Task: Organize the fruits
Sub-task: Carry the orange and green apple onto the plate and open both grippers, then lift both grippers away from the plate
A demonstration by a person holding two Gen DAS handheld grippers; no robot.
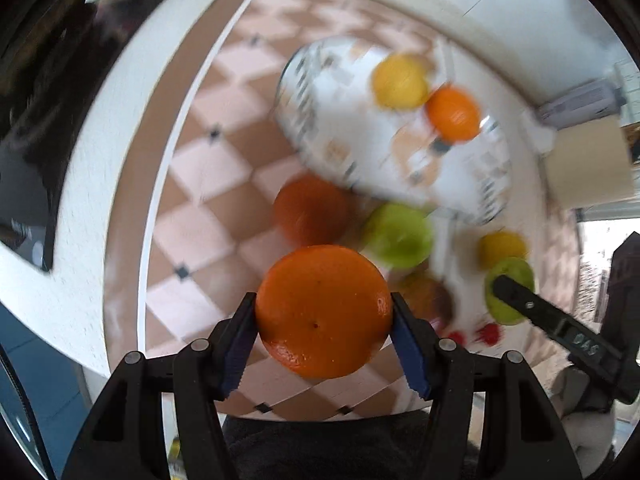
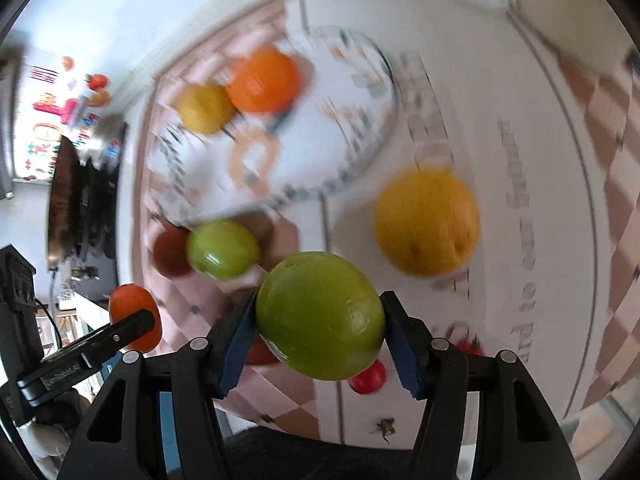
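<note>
Left gripper [image 1: 323,332] squeezing an orange [image 1: 323,310] tight. Right gripper [image 2: 320,336] squeezing a green apple [image 2: 320,314] tight. Both hanging above the table [image 1: 224,184], near the bowl [image 2: 352,136].

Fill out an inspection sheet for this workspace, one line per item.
Surface: checkered tablecloth with a white printed panel.
Job's things: patterned plate holds a yellow fruit and a small orange; loose beside it are a green apple, a dark red fruit and a large yellow fruit.
Clutter: small red items near the table edge; blurred.
Grippers: left gripper fingers clamp an orange; right gripper fingers clamp a green fruit.
Cables: nothing seen.
Surroundings: colourful wall poster, dark cabinet.
</note>
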